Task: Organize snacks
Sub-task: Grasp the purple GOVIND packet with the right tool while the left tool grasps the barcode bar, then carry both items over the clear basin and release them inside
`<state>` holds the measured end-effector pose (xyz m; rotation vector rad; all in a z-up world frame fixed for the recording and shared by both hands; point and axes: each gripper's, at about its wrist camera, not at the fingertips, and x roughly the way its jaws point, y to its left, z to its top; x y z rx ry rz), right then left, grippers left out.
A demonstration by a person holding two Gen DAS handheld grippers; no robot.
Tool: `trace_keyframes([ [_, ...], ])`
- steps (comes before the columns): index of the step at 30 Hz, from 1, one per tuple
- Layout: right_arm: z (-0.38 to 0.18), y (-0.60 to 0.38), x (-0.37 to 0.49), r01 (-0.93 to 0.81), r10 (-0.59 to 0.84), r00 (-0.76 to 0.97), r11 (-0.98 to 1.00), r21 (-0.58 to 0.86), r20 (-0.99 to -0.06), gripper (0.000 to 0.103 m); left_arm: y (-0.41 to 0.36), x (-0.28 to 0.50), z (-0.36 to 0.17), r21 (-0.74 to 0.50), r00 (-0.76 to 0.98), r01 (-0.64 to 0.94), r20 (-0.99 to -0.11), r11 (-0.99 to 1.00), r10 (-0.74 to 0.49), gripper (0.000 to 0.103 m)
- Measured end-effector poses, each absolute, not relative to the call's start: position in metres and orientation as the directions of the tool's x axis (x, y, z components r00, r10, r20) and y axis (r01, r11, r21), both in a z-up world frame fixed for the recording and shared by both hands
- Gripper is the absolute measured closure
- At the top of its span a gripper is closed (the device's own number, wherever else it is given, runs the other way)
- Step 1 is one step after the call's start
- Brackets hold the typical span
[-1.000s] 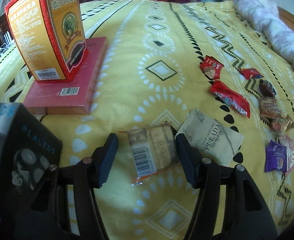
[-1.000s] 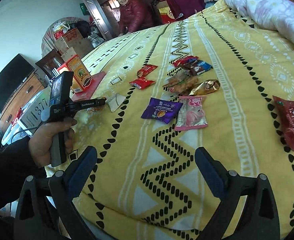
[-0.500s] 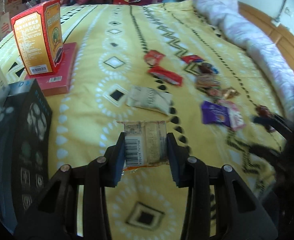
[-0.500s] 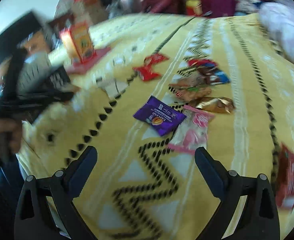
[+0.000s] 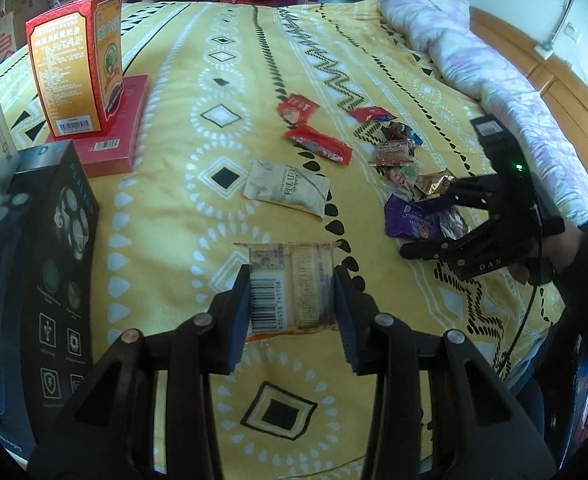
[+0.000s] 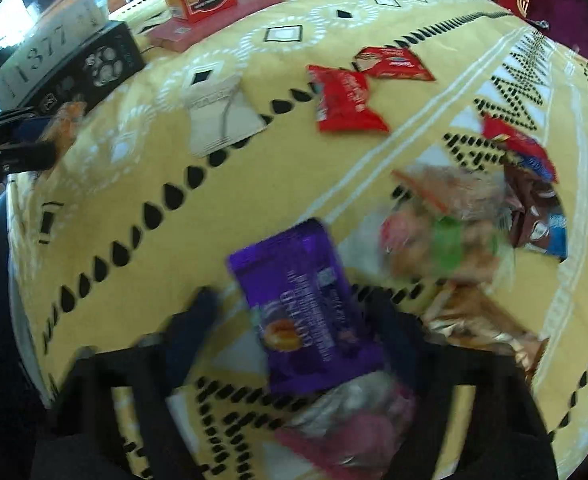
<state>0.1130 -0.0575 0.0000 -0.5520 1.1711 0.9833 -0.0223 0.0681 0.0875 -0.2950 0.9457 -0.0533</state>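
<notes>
Tongs on two snacks at once

Left wrist view: left tongs (image 5: 292, 294) clamped on barcoded wafer packet (image 5: 289, 284), now lifted clear of yellow bedspread (image 5: 197, 92) — one snack picked, ready to sort. Right wrist view, blurred: right tongs (image 6: 294, 326) swung down over purple packet (image 6: 308, 312), jaws just narrowing around it, pads seemingly not yet pressing; packet lying on bed atop pink wrapper (image 6: 346, 420).

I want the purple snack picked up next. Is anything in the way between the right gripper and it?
Nothing visible blocks it. The right gripper is right over the purple packet, whose jaws have just been closing with the packet between them. A pink packet lies tucked under its near end and could get pinched along with it.
</notes>
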Motion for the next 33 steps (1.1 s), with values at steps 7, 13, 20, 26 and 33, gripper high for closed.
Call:
trace_keyframes([
  [7,0.018,-0.083,0.090,-0.793,0.421,0.151,0.591,0.145,-0.894,0.065,0.070,-0.025,0.092,-0.265,0.611,-0.087,-0.776,0.960,-0.159,0.064],
  [13,0.042,-0.088,0.059,-0.737,0.489,0.241,0.654,0.170,-0.838,0.066,0.068,-0.033,0.114,-0.233,0.650,-0.075,-0.749,0.970,-0.130,0.064],
  [20,0.108,-0.088,0.033,-0.686,0.562,0.387,0.705,0.179,-0.731,0.066,0.078,-0.059,0.173,-0.141,0.746,-0.104,-0.666,0.984,-0.017,0.064],
  [26,0.171,-0.056,0.027,-0.710,0.625,0.436,0.681,0.178,-0.648,0.066,0.126,-0.097,0.225,-0.134,0.817,-0.221,-0.566,0.966,0.108,0.064],
  [33,0.234,0.036,0.007,-0.792,0.725,0.396,0.580,0.190,-0.563,0.066,0.223,-0.155,0.260,-0.127,0.800,-0.459,-0.490,0.879,0.347,0.064],
])
